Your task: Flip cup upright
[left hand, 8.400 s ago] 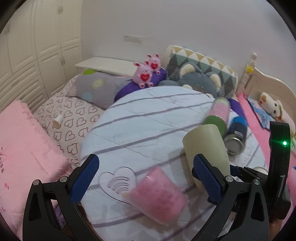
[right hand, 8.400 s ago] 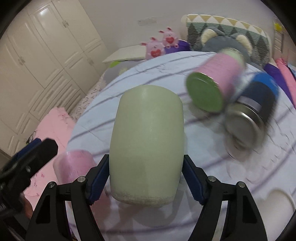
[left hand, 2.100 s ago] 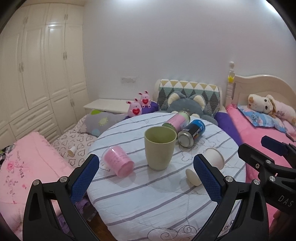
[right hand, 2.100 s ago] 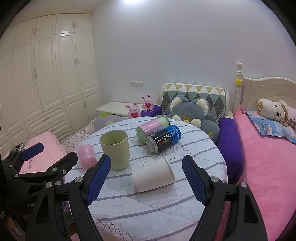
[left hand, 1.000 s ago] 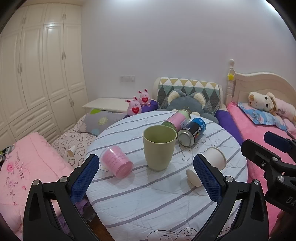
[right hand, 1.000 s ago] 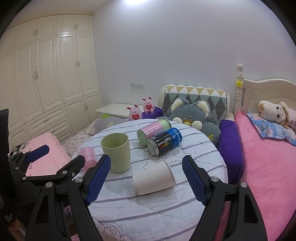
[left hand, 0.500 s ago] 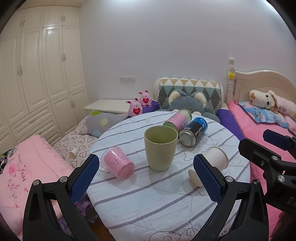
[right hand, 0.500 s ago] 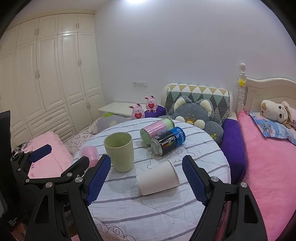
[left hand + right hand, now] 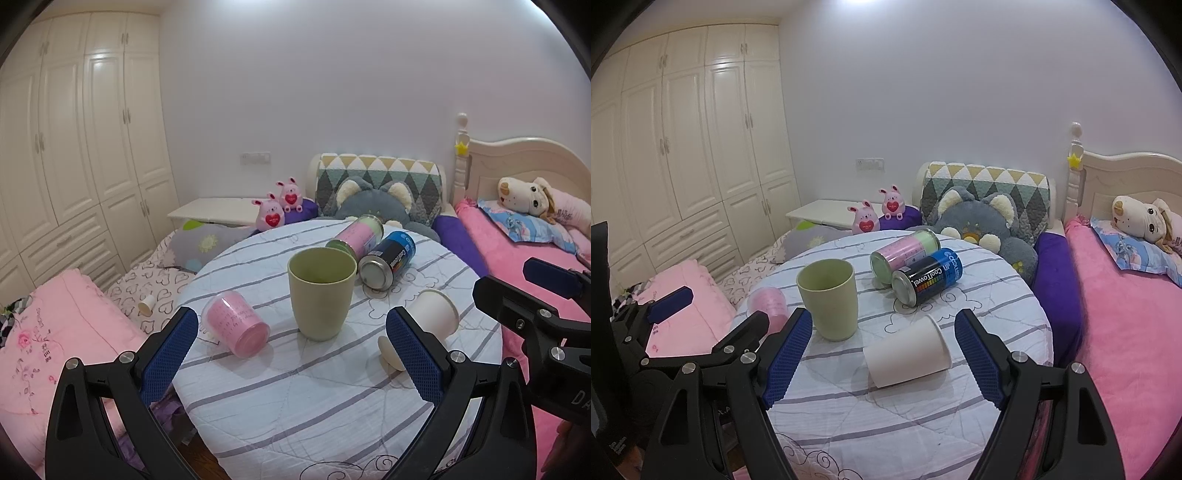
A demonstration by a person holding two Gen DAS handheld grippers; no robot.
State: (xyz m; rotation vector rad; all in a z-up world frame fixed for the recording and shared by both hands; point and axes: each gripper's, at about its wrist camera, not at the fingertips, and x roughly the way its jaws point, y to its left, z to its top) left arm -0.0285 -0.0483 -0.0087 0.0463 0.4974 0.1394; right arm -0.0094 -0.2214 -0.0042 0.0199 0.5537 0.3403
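A pale green cup (image 9: 320, 292) stands upright, mouth up, near the middle of the round table (image 9: 295, 406); it also shows in the right wrist view (image 9: 829, 298). My left gripper (image 9: 291, 354) is open and empty, held back from the table's near edge. My right gripper (image 9: 882, 363) is open and empty, also held back, with a white paper cup (image 9: 908, 356) lying on its side between its fingers in view. The left gripper (image 9: 670, 301) shows at the left of the right wrist view.
A pink cup (image 9: 236, 328) lies on its side left of the green cup. A pink-green can (image 9: 356, 236) and a blue can (image 9: 388, 260) lie behind it. The white paper cup (image 9: 424, 323) lies at the right. Beds and plush toys (image 9: 384, 199) surround the table.
Long before, my right gripper held the green cup upside down. Over the last second both open grippers have shifted only slightly; the cup stands still.
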